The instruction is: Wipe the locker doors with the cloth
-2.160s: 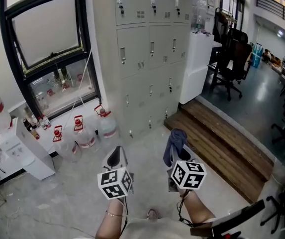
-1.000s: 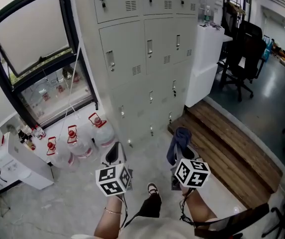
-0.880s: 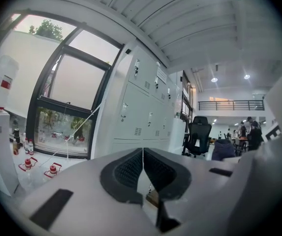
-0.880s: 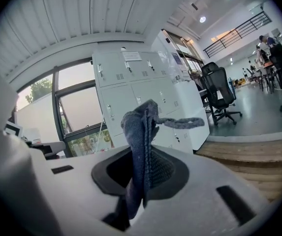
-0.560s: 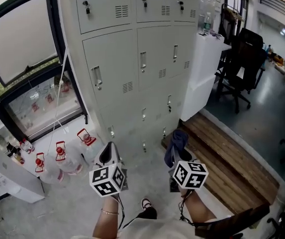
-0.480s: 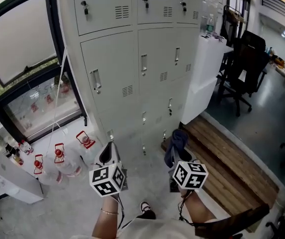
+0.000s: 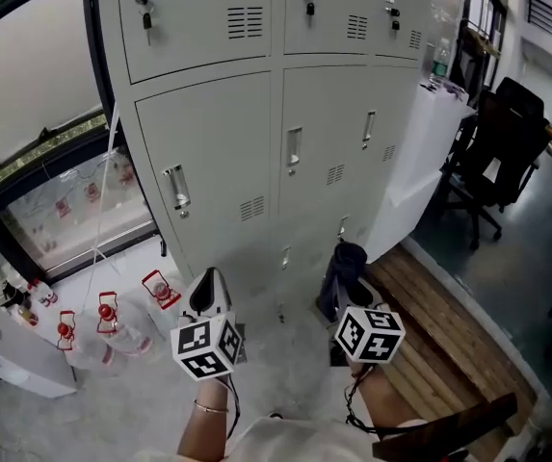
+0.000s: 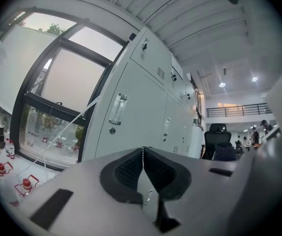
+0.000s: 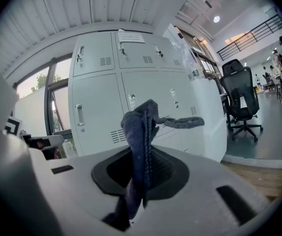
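Beside the window (image 7: 35, 75) stand grey lockers (image 7: 213, 133) (vented).

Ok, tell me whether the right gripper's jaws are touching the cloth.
Touching. The right gripper view shows the right gripper with its jaws shut on the cloth, which stands up from between them.

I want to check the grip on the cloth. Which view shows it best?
The right gripper view: the cloth fills the middle, pinched between the right gripper's shut jaws. The head view shows it small. The left gripper view misses it.
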{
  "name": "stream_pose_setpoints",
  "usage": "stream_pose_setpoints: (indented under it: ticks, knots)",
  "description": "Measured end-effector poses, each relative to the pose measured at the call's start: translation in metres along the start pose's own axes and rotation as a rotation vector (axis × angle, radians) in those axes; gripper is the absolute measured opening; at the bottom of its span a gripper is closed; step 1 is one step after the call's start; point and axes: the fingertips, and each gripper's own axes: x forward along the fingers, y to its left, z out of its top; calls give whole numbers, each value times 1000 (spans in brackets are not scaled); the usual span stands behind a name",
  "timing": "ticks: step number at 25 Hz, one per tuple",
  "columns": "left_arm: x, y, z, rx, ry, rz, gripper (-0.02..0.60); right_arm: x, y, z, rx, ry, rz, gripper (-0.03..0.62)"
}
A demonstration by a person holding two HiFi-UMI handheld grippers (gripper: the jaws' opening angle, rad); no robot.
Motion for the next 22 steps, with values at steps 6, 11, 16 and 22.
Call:
stream_pose_setpoints:
  ticks: [6, 11, 16, 22]
  knots:
    - [22, 11, -8, -14, 5, 42, 11, 41, -4, -2, -26, 36, 19, 43]
    - [31, 22, -14, -32, -1, 110, 11, 81, 10, 3, -69, 46, 97, 43]
    - [50, 29, -17, -61, -13, 214, 11, 122, 25, 33, -169, 0, 204, 43]
    - [75, 15, -9, -64, -58, 351, 11, 166, 24, 63, -206, -15, 351, 43]
